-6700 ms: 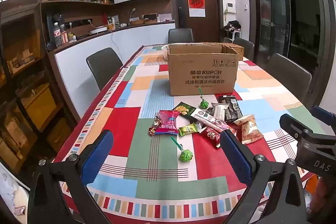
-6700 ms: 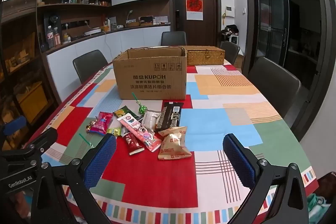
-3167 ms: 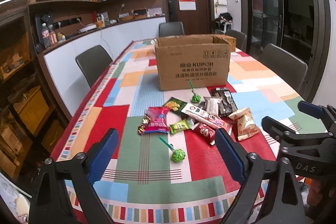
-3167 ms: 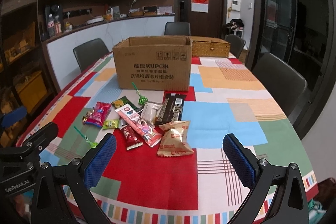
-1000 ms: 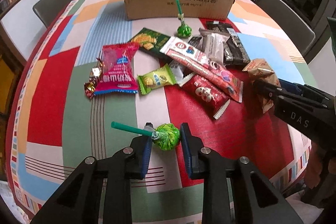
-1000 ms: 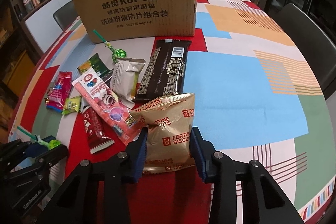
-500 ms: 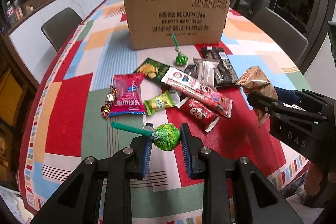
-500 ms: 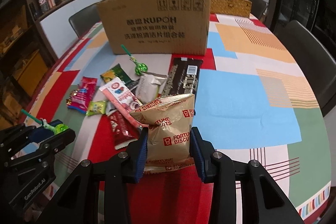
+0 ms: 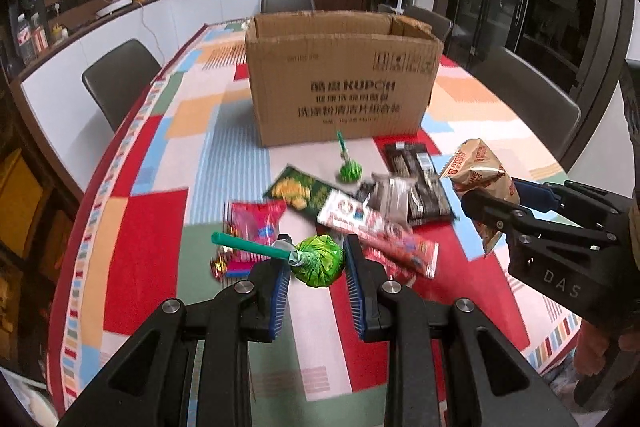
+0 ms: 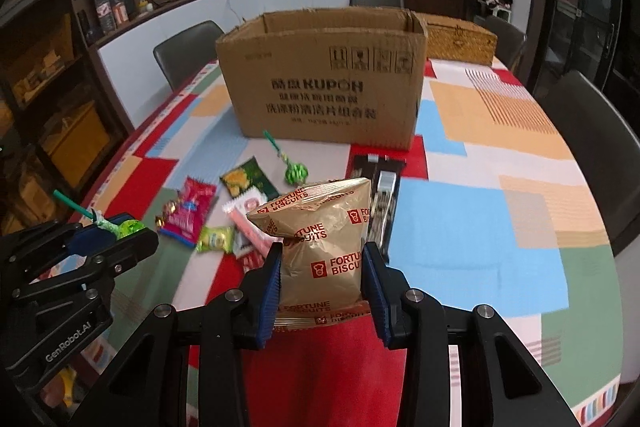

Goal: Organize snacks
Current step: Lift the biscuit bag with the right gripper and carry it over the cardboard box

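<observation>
My left gripper (image 9: 318, 263) is shut on a green-wrapped lollipop (image 9: 320, 261), its green stick pointing up left, held above the table. My right gripper (image 10: 322, 269) is shut on a gold Fortune Biscuits bag (image 10: 320, 243), also lifted off the cloth. The right gripper (image 9: 496, 205) with its bag (image 9: 478, 173) shows at the right of the left wrist view; the left gripper (image 10: 108, 233) with its lollipop (image 10: 128, 227) shows at the left of the right wrist view. An open cardboard box (image 9: 344, 83) stands beyond the snack pile.
On the patchwork tablecloth (image 10: 480, 215) lie a second green lollipop (image 10: 295, 173), a pink packet (image 10: 190, 211), a dark green packet (image 10: 250, 179), a long pink-white packet (image 9: 378, 229) and black bars (image 9: 420, 179). A wicker basket (image 10: 460, 37) sits behind the box. Chairs ring the table.
Both grippers have risen from the table, each carrying its snack. The view has tilted up, so the box's open top and the room behind show now.
</observation>
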The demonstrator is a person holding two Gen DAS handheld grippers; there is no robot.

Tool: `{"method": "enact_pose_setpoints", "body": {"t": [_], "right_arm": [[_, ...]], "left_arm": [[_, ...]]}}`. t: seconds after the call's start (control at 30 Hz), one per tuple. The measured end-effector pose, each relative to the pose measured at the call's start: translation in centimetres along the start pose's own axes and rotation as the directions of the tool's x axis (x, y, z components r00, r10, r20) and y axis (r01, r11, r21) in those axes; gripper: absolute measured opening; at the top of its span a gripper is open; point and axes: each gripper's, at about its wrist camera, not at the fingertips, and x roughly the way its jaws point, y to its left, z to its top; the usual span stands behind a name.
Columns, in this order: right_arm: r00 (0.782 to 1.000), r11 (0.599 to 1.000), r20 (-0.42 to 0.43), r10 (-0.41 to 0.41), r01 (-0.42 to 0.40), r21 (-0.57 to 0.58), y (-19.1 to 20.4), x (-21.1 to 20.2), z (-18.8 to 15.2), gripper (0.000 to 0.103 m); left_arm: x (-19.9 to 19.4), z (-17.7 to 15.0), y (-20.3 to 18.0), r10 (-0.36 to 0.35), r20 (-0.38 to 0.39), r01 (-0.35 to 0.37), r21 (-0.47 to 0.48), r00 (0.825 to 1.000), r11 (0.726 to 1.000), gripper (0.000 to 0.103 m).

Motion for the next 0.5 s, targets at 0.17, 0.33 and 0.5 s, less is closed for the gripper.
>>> {"method": "enact_pose_setpoints", "body": {"t": [0.17, 0.33, 0.5], "right_arm": [[0.999, 1.000, 0.049, 0.016, -0.015, -0.016, -0.1, -0.1, 2.2, 0.039], [0.994, 1.000, 0.112, 0.016, -0.014, -0.019, -0.5, -0.2, 4.9, 0.039], [0.986, 1.000, 0.167, 0.014, -0.013, -0.008, -0.8, -0.3, 7.6, 0.039]], "left_arm": [[-0.3, 2.3, 0.5, 0.012, 0.063, -0.013, 0.012, 0.998, 1.000, 0.027], [-0.6, 5.1, 0.8, 0.015, 0.130, -0.019, 0.027, 0.991, 0.999, 0.027], [-0.8, 7.9, 1.1, 0.007, 0.183, -0.014, 0.038, 0.983, 0.999, 0.027]]}}
